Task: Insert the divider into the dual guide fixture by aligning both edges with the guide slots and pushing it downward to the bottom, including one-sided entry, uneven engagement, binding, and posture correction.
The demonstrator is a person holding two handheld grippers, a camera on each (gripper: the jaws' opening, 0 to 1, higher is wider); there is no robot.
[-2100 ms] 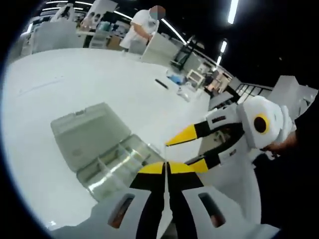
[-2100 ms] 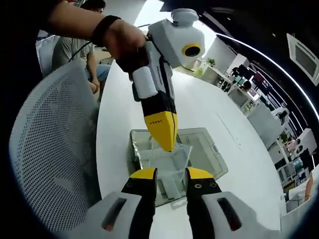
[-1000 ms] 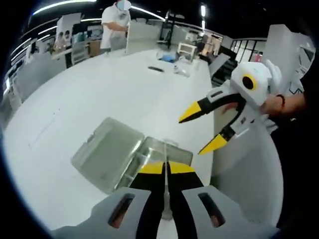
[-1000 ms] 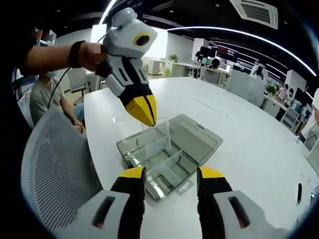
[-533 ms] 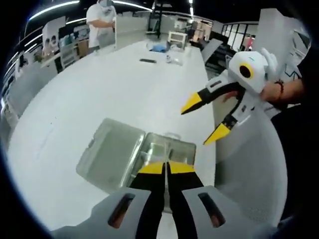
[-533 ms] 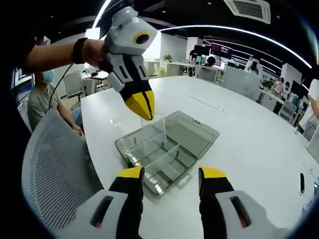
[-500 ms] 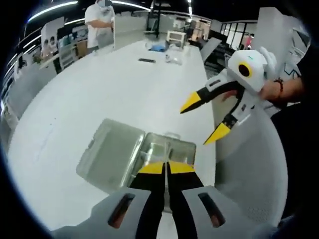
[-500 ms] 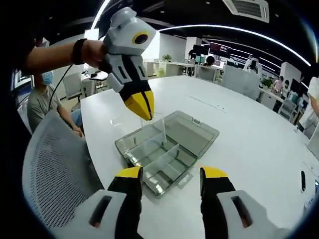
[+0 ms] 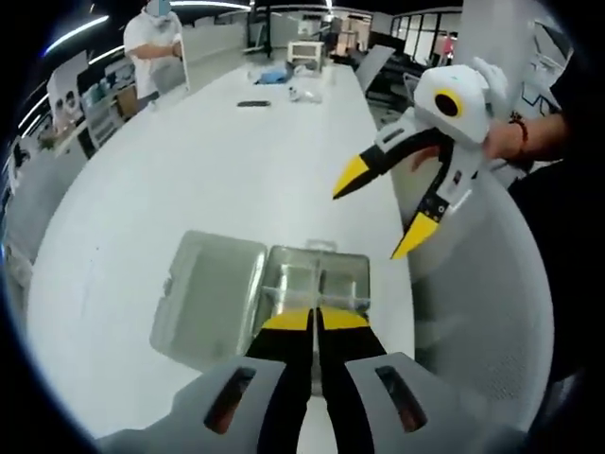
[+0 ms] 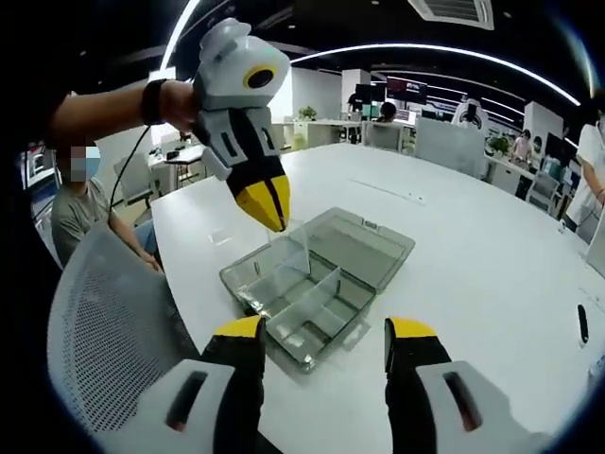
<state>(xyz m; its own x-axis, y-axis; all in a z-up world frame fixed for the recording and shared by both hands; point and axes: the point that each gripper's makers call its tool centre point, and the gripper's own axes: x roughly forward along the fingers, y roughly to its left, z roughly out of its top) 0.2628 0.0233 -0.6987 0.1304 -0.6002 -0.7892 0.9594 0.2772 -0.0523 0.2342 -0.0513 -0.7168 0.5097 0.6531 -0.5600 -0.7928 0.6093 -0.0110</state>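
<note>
White table (image 10: 492, 255) spans both views; on it, centre frame, lies our clear plastic fixture (image 10: 317, 284) with its lid open. Above it, the left gripper (image 10: 265, 210) pinches the thin transparent divider (image 10: 288, 248) by its top edge, jaws closed. Our right gripper (image 9: 378, 213) hangs wide and empty, upper right. We judge the divider light, stiff, slippery and prone to binding.

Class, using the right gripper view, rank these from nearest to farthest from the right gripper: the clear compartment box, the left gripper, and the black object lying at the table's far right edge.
1. Clear compartment box, just ahead of the right gripper, on the table.
2. Left gripper, above the box's left end, jaws shut on a clear divider.
3. Black object, far right near the table edge.
</note>
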